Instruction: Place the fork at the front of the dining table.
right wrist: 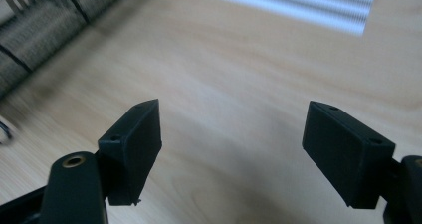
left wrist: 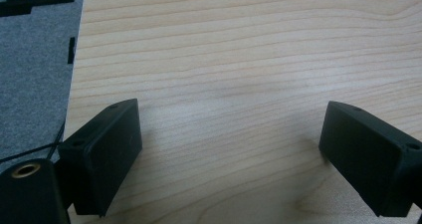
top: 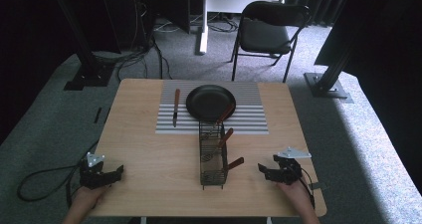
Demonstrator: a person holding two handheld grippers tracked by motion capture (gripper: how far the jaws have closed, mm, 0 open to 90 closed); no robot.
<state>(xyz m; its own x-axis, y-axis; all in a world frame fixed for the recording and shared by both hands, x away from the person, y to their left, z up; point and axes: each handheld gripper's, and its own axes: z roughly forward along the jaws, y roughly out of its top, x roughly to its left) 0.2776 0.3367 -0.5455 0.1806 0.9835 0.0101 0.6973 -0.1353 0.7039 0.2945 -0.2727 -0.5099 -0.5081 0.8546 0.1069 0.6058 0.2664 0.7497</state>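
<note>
Caddy is the landmark: black wire-mesh cutlery caddy lies mid-desk, long axis running from the near edge toward the black round plate, three wooden-handled utensils sticking out of its right side. Left claw sits well left of the caddy, jaws spread wide, nothing but bare light-wood desk between them. Wooden-handled knife lies left of the plate on the striped grey placemat. Right claw is just right of the caddy's near end, jaws wide apart, empty, pointing at it. Handles lean its way, so my guess is the right claw reaches.
</note>
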